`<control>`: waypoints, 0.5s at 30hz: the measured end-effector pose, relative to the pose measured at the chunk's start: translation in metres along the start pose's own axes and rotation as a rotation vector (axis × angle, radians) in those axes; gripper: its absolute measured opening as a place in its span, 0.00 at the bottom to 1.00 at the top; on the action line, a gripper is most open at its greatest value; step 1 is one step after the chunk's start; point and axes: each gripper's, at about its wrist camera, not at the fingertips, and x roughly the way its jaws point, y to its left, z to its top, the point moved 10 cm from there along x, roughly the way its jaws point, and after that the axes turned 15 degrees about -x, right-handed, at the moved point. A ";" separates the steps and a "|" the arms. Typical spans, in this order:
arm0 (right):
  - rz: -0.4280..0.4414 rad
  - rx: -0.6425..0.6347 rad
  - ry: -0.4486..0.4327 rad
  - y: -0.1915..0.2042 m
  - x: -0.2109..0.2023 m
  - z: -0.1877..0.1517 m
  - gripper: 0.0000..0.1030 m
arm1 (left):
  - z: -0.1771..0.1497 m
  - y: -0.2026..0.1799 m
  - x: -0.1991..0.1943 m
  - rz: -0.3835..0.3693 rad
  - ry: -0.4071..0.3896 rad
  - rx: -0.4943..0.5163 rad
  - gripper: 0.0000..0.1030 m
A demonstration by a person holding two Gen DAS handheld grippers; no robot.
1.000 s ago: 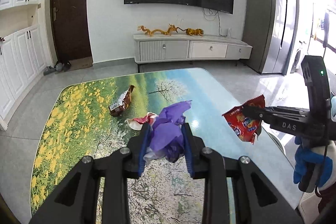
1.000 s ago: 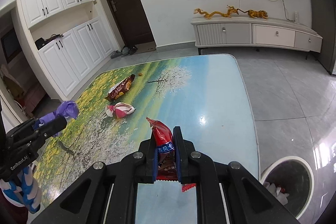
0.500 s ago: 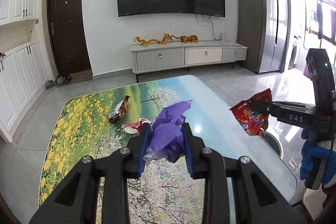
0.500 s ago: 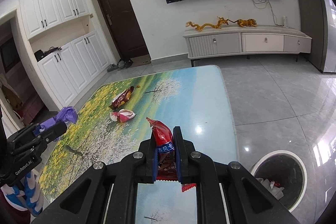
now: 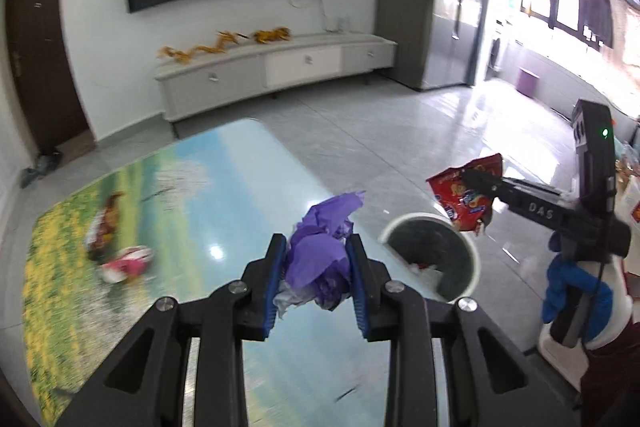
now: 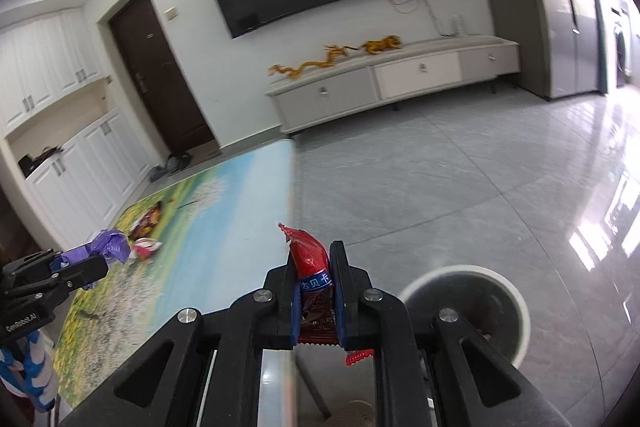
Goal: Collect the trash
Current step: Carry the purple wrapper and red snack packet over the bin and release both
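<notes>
Glossy landscape print covered the table (image 5: 192,195), the largest thing near the tongs, and everything else can be placed against it. Off the table's right edge, on the grey tiled floor, stood a round white-rimmed trash bin (image 5: 430,259) with a dark inside and a few scraps at its bottom; in the right wrist view the same bin (image 6: 464,301) sat just beyond the table's near corner.

The left gripper (image 5: 316,269) hung over the table's right side, close to that edge and near the bin. Its blue-padded jaws were parted only as far as the bundle between them allowed, pressed on both sides against a crumpled purple wrapper (image 5: 320,251), which bulged above and below the pads. From the other camera the purple wrapper (image 6: 110,245) showed at the tip of that gripper (image 6: 86,267), over the table's left part.

The right gripper (image 6: 312,291) was off the table's right edge, above the floor beside the bin, with its jaws drawn narrow and clamped on a red snack packet (image 6: 310,261) standing upright between the pads. In the left wrist view that packet (image 5: 464,197) hung just above the bin's far rim.

Two smaller pieces lay on the table's left half: a brown wrapper (image 5: 105,227) and, just nearer, a red-and-white wrapper (image 5: 126,263).
</notes>
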 end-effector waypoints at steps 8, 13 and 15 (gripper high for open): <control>-0.112 0.130 0.090 -0.097 0.017 -0.045 0.12 | -0.004 -0.097 0.102 -0.120 0.188 0.048 0.29; -0.163 0.186 0.177 -0.139 0.038 -0.081 0.19 | -0.015 -0.145 0.149 -0.190 0.274 0.049 0.30; -0.168 0.201 0.208 -0.148 0.047 -0.093 0.20 | -0.019 -0.159 0.163 -0.199 0.293 0.057 0.39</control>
